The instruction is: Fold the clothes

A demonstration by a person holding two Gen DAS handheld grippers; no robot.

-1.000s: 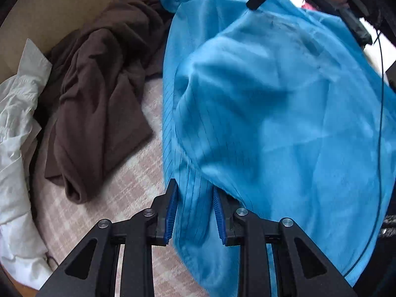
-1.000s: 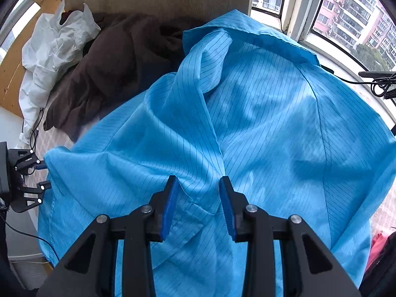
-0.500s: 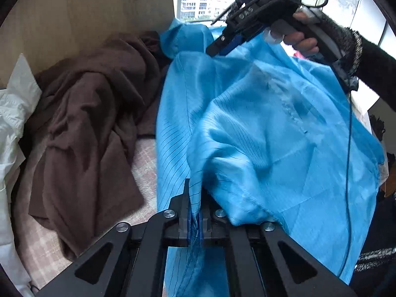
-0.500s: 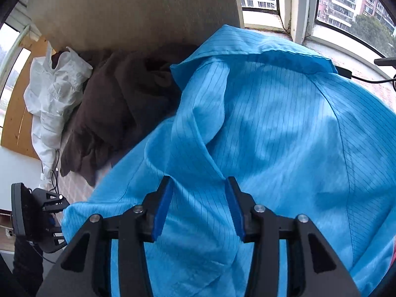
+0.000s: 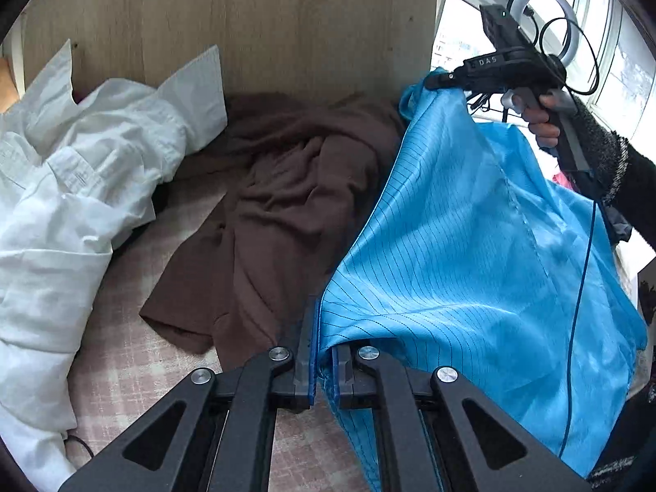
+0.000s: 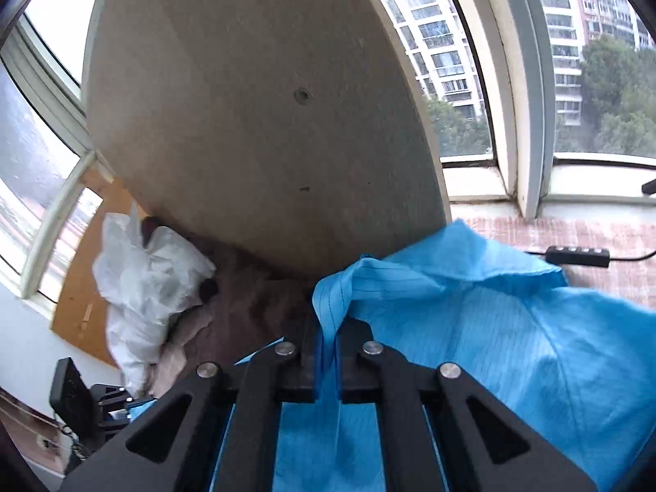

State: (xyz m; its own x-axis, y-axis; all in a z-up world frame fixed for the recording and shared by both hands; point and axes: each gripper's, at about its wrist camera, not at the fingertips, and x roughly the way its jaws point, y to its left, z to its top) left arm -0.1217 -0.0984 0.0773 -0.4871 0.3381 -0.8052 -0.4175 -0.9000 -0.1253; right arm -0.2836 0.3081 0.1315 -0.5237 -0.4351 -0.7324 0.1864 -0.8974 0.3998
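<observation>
A bright blue pinstriped garment (image 5: 471, 246) hangs stretched between my two grippers, above a pink checked cover (image 5: 123, 361). At the bottom of the left wrist view, my left gripper (image 5: 324, 352) pinches its lower edge; the jaws are opening slightly with the cloth still pressed between the pads. My right gripper (image 5: 434, 80), held by a hand (image 5: 541, 123) in a dark sleeve, lifts a top corner. In the right wrist view the right gripper (image 6: 328, 352) is closing its jaws on a fold of the blue garment (image 6: 492, 348).
A crumpled brown garment (image 5: 287, 205) and a white shirt (image 5: 82, 164) lie on the cover to the left. A wooden board (image 5: 246, 20) stands upright behind them. Windows (image 6: 574, 61) line the back, and a black cable switch (image 6: 576, 255) lies by the sill.
Both grippers shut on the blue garment and rose, lifting it off the cover. The left wrist view swung left, so the white shirt and the board now show more.
</observation>
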